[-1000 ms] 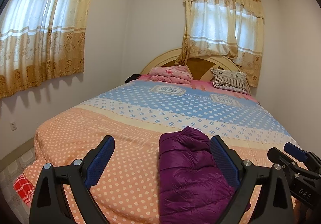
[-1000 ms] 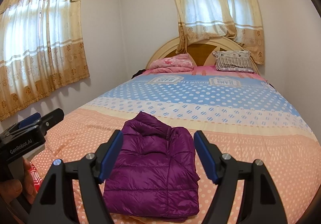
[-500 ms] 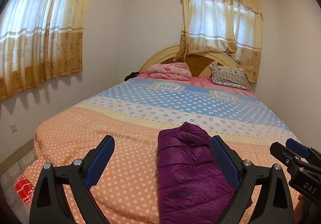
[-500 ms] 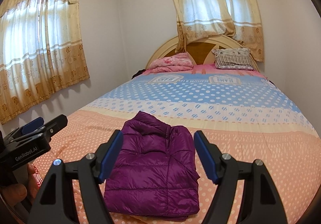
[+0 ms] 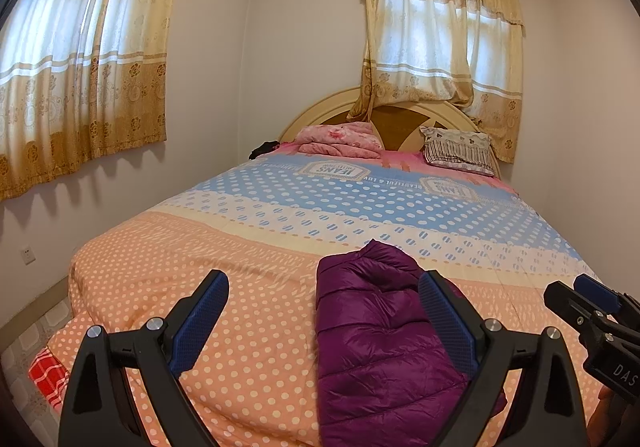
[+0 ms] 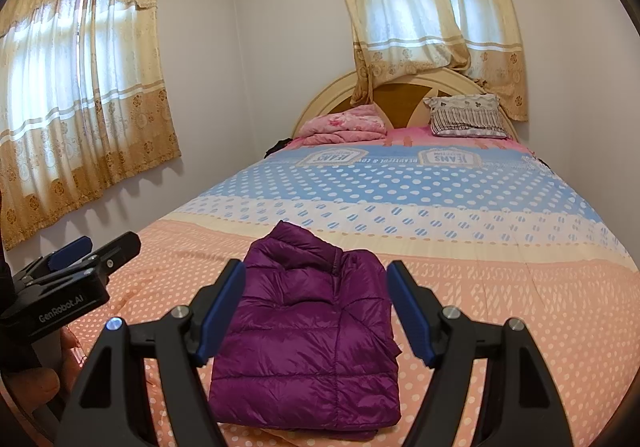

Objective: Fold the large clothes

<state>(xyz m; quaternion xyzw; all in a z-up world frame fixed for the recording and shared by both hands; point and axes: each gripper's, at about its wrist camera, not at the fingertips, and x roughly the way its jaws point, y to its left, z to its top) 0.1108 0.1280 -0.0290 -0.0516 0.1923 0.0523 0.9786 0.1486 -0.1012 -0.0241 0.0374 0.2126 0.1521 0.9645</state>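
1. Purple quilted down: one jacket [image 6: 308,331], folded into a compact rectangle, lies on the orange band of the bedspread [image 6: 500,311] near the bed's foot edge.
2. Two grippers hover above that edge, both with fingers spread wide and empty: the left gripper [image 5: 323,317] beside the jacket, the right gripper [image 6: 316,307] framing it.
3. At the headboard [image 6: 400,91] end lie one folded pink blanket [image 6: 344,125] and one patterned pillow [image 6: 468,115].
4. Two curtained windows [image 5: 436,47] light the white-walled room.
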